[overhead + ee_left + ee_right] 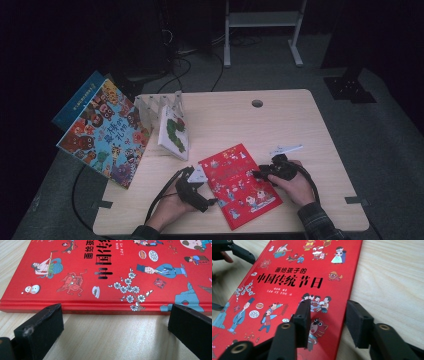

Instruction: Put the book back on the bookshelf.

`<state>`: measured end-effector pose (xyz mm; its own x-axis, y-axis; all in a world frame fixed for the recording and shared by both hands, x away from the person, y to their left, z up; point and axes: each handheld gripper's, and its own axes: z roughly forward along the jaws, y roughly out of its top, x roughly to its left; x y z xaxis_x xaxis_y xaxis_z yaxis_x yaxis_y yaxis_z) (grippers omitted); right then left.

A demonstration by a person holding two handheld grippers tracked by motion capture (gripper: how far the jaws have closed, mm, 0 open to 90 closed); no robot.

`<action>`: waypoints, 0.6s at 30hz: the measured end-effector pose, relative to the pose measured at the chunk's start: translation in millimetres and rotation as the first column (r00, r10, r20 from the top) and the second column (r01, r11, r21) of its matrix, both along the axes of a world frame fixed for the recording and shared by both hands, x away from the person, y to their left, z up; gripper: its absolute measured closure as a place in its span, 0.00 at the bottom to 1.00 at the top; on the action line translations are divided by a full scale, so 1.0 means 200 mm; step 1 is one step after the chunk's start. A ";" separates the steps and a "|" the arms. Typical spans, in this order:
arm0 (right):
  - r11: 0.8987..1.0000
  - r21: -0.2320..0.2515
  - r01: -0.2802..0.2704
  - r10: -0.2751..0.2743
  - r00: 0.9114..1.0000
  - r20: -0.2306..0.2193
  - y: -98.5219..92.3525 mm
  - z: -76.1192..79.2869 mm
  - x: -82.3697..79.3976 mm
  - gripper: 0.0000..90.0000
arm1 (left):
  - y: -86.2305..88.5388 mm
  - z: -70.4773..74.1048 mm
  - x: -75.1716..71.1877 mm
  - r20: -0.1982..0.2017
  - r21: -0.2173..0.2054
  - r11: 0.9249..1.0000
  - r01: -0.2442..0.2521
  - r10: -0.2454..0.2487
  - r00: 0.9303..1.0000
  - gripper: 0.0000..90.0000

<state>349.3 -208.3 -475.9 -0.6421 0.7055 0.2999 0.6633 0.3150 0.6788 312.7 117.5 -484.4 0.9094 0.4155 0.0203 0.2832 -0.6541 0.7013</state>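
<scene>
A red hardcover picture book (240, 185) with black Chinese title lettering lies flat near the table's front edge. My left gripper (205, 189) rests on the table at the book's left side. In the left gripper view its jaws stand wide apart and open (115, 322), facing the book's spine (100, 306) with bare wood between them. My right gripper (260, 175) is at the book's right edge. In the right gripper view (328, 315) one jaw hovers over the red cover (294, 277) and the other stands beside the edge above the wood, pads apart from the book.
A large colourful animal book (105, 132) leans against a white rack (155, 105) at the table's back left. A small white book (175, 132) stands beside it. A cable hole (257, 103) sits at the back centre, and a white metal frame (262, 20) stands on the floor beyond.
</scene>
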 end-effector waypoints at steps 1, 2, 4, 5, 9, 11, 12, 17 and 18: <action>1.000 0.004 0.008 -0.008 1.000 -0.005 0.00 0.00 0.00 0.66 | 0.00 0.00 0.00 0.000 0.000 1.000 0.000 0.000 1.000 0.00; 1.000 0.007 0.010 -0.010 1.000 -0.007 -0.01 0.00 0.00 0.67 | 0.00 0.00 0.00 0.000 -0.001 1.000 0.000 0.000 1.000 0.00; 1.000 0.019 0.018 -0.017 1.000 -0.024 -0.01 0.00 0.01 0.69 | 0.00 0.00 0.00 -0.001 -0.001 1.000 0.000 0.000 1.000 0.00; 1.000 0.019 0.018 -0.017 1.000 -0.024 -0.01 0.00 0.01 0.69 | 0.00 0.00 0.00 -0.001 -0.001 1.000 0.000 0.000 1.000 0.00; 0.999 0.026 0.022 -0.022 1.000 -0.023 -0.02 0.01 0.01 0.74 | 0.00 0.00 0.00 -0.001 -0.001 1.000 0.002 -0.002 1.000 0.00; 0.999 0.020 0.024 -0.024 1.000 -0.014 -0.02 0.01 0.01 0.75 | 0.00 0.00 0.00 0.000 0.000 1.000 0.005 -0.005 1.000 0.00; 0.999 0.024 0.025 -0.025 1.000 -0.015 -0.03 0.01 0.01 0.76 | 0.00 0.00 0.00 -0.003 -0.002 1.000 0.005 -0.005 1.000 0.00; 0.997 0.077 0.023 -0.023 1.000 -0.006 -0.06 0.05 0.01 0.80 | 0.00 0.00 0.00 0.000 0.000 1.000 0.006 -0.006 1.000 0.00; 0.997 0.080 0.022 -0.022 1.000 0.002 -0.06 0.06 0.00 0.80 | 0.00 0.00 0.00 -0.001 0.000 1.000 0.005 -0.005 1.000 0.00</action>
